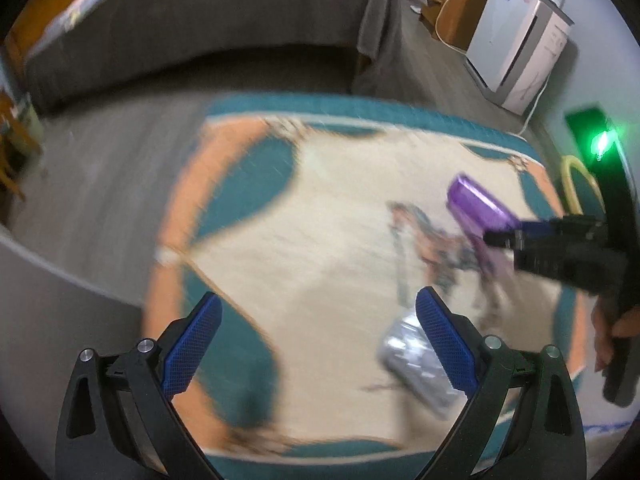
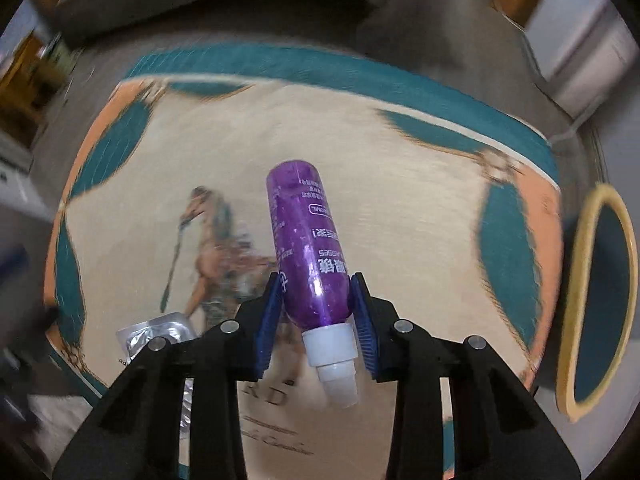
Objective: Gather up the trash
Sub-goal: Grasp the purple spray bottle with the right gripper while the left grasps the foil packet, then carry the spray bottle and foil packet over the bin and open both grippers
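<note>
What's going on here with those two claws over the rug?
A person is picking up trash from a patterned rug, holding a claw in each hand. The right claw has its blue pads against the sides of a purple bottle with a white cap, near the cap end. The left claw is wide open and empty, hanging over a crumpled silver wrapper that lies on the rug. A round teal bin with a yellow rim sits at the rug's edge.
</note>
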### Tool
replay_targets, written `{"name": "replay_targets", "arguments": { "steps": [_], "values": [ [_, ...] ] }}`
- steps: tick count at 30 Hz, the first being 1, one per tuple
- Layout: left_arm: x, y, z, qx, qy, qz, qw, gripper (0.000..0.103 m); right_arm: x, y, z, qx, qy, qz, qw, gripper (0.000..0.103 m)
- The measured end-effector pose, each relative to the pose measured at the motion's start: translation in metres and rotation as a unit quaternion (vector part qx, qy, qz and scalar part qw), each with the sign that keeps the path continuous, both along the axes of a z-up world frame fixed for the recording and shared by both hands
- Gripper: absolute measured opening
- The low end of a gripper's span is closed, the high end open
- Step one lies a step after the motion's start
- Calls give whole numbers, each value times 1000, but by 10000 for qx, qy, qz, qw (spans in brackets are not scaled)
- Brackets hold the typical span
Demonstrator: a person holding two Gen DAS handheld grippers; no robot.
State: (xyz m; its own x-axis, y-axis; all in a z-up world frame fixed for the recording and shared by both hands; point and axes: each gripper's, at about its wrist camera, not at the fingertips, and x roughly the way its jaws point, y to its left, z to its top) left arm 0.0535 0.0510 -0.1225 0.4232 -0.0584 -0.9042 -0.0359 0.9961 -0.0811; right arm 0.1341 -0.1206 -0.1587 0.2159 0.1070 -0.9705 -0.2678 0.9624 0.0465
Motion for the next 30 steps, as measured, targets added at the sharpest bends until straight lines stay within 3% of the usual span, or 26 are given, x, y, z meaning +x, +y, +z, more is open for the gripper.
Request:
{"name": "replay_targets", "arguments": {
  "steps": [3, 8, 12, 15, 16, 20, 23, 26, 30],
  "values": [
    [-10, -34, -16, -119, 92, -2, 9999, 96, -1, -21, 9, 102, -55, -192, 9997, 34],
    [-21, -69, -52, -201, 585, 183, 9979, 96, -5, -52, 27, 196, -209, -257, 9993, 33],
    [-21, -83, -64, -21, 754, 145, 9970, 96, -8, -78, 43, 242, -336, -341, 9986, 32],
    [-20, -91, -62, 279, 596, 26, 9978, 76, -12, -102, 46, 300, -357, -489, 9977, 32],
    [-19, -94, -60, 267, 551, -50, 9981, 64, -14, -106, 46, 323, -363, -547, 9973, 32],
    [-16, -108, -53, 359, 360, -386, 9980, 55, -17, -137, 53, 452, -412, -759, 9952, 32],
    [-12, -120, -37, 558, 27, -605, 9966, 32, -19, -154, 60, 515, -497, -876, 9936, 32],
    [-5, -126, -25, 384, -32, -756, 9964, 21, -20, -173, 68, 650, -612, -1040, 9906, 32],
    [3, -135, -20, 204, -38, -904, 9957, 14, -22, -192, 77, 908, -711, -1283, 9850, 32]
  ]
}}
